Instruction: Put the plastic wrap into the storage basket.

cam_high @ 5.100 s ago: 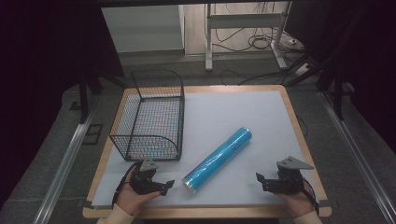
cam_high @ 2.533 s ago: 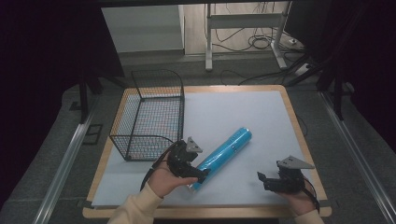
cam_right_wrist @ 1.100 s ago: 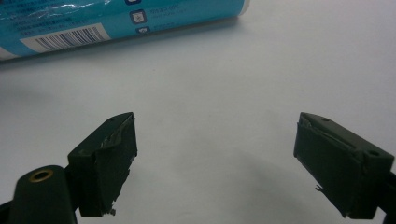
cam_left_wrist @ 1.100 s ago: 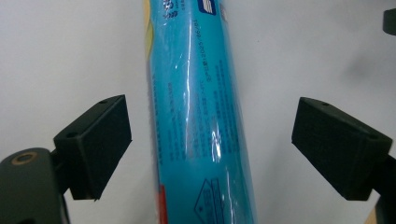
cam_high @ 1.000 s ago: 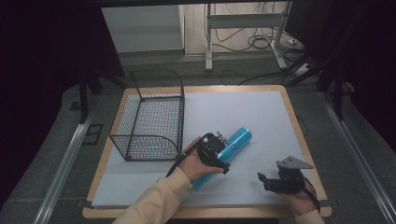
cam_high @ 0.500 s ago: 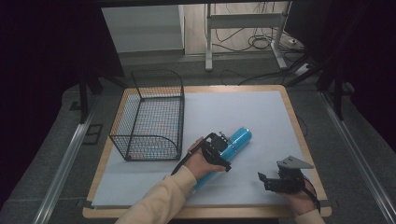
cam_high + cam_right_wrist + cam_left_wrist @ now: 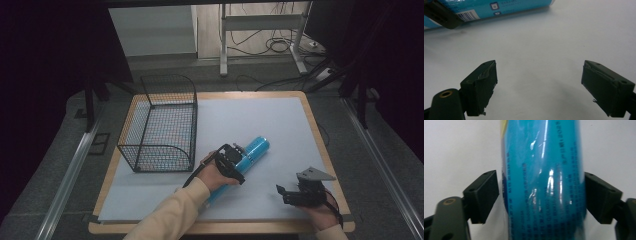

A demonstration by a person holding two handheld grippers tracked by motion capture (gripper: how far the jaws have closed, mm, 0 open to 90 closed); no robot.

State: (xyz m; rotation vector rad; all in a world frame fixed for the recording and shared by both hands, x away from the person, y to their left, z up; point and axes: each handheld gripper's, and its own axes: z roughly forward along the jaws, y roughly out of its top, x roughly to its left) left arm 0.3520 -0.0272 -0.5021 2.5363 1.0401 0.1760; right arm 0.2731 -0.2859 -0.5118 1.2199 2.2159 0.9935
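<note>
My left gripper (image 7: 541, 195) has just been closing on the blue can (image 7: 541, 182); the basket (image 7: 160, 125) waits, my right gripper (image 7: 544, 90) stands wide.

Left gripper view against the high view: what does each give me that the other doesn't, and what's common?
Left gripper view: small print on the blue tube, and the left gripper close up, whose fingers have just been closing and meet the tube's sides. High view: the wire basket left of the tube, and the right gripper resting apart from it near the front edge. Both: the tube lying on the white sheet between the left gripper's fingers.
</note>
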